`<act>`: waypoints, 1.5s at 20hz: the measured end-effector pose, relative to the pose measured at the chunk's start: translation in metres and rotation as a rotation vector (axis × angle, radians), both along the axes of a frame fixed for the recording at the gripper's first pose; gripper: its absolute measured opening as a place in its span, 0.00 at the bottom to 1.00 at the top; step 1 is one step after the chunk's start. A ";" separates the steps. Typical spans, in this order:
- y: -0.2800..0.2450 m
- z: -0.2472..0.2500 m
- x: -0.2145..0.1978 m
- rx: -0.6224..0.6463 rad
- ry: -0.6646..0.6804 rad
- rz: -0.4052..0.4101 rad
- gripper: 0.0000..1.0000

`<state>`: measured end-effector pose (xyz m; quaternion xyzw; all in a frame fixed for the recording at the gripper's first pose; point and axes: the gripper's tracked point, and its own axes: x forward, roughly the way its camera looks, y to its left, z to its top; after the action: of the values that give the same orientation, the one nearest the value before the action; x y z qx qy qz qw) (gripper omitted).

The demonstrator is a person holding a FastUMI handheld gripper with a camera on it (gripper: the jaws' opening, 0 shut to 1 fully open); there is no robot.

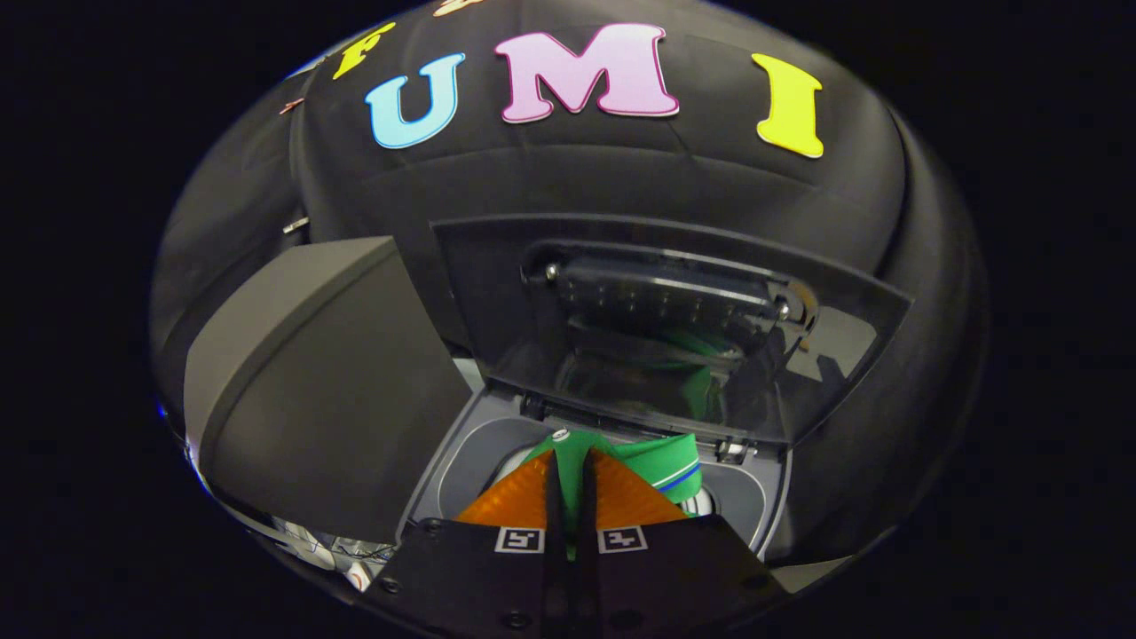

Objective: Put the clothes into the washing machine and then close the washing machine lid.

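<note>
Over the washing machine's (763,510) open mouth, the claw (571,461) pinches green clothes (666,461); the raised lid (657,328) stands at twelve o'clock.

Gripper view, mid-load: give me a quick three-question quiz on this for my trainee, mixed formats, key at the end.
1. True or false: the washing machine lid is already closed.
2. Multiple choice: what is pinched at the gripper? A) a white towel B) the green garment C) nothing
3. Short answer: where does the garment hang relative to the washer opening?

Key
1. False: the lid stands raised behind the opening.
2. B: the orange jaws are shut on green cloth with a white and blue stripe.
3. Over the opening, just ahead of the jaws; how far it reaches into the tub cannot be told.
</note>
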<state>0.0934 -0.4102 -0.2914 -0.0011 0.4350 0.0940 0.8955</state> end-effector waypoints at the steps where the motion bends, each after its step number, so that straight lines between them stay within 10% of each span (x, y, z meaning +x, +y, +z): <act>1: -0.003 -0.012 -0.003 -0.014 0.016 -0.010 0.07; 17: -0.024 -0.107 -0.042 -0.054 0.210 -0.121 0.12; 19: -0.024 -0.107 -0.036 -0.048 0.187 -0.124 0.24; 23: -0.026 -0.104 -0.030 -0.073 0.190 -0.148 0.93; 30: -0.037 -0.046 -0.014 -0.108 0.099 -0.240 0.99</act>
<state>0.0794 -0.4474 -0.3374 0.0077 0.4800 -0.0375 0.8765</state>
